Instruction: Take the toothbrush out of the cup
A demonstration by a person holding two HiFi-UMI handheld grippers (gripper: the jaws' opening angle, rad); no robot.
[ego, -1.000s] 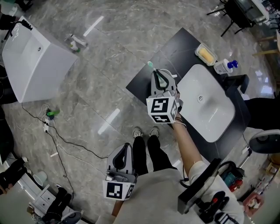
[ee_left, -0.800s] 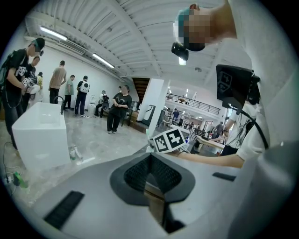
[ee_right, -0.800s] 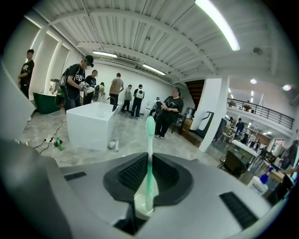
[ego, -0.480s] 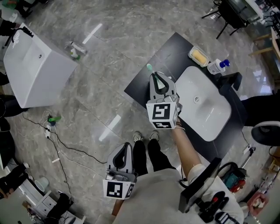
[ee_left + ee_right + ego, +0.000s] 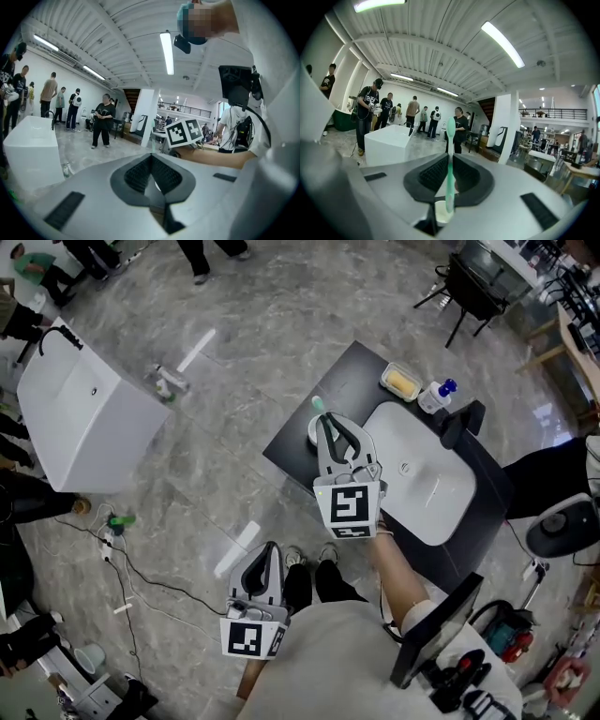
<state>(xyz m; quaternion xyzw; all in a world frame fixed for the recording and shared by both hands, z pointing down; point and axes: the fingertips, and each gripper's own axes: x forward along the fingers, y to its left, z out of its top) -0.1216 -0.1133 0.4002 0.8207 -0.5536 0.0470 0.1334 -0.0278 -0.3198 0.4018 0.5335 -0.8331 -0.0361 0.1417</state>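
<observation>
My right gripper (image 5: pixel 328 424) is shut on a mint-green toothbrush (image 5: pixel 450 154) that stands upright between its pads. In the head view the brush head (image 5: pixel 318 404) pokes out past the fingertips, above the black counter's near corner. The white cup (image 5: pixel 442 211) shows small below the jaws, with the handle's lower end over its mouth; I cannot tell whether the end is still inside. In the head view the cup (image 5: pixel 313 434) sits on the counter, partly hidden by the gripper. My left gripper (image 5: pixel 262 570) hangs low by the person's legs, its jaws (image 5: pixel 151 161) shut with nothing between them.
The black counter (image 5: pixel 300 442) carries a white sink basin (image 5: pixel 422 486), a black faucet (image 5: pixel 459 423), a yellow soap dish (image 5: pixel 401 382) and a blue-capped bottle (image 5: pixel 434 395). A white basin unit (image 5: pixel 84 423) stands on the floor at left, cables (image 5: pixel 141 540) trail nearby. Several people stand further off.
The right gripper has risen with the toothbrush in its jaws, away from the cup. The left gripper has lifted a little.
</observation>
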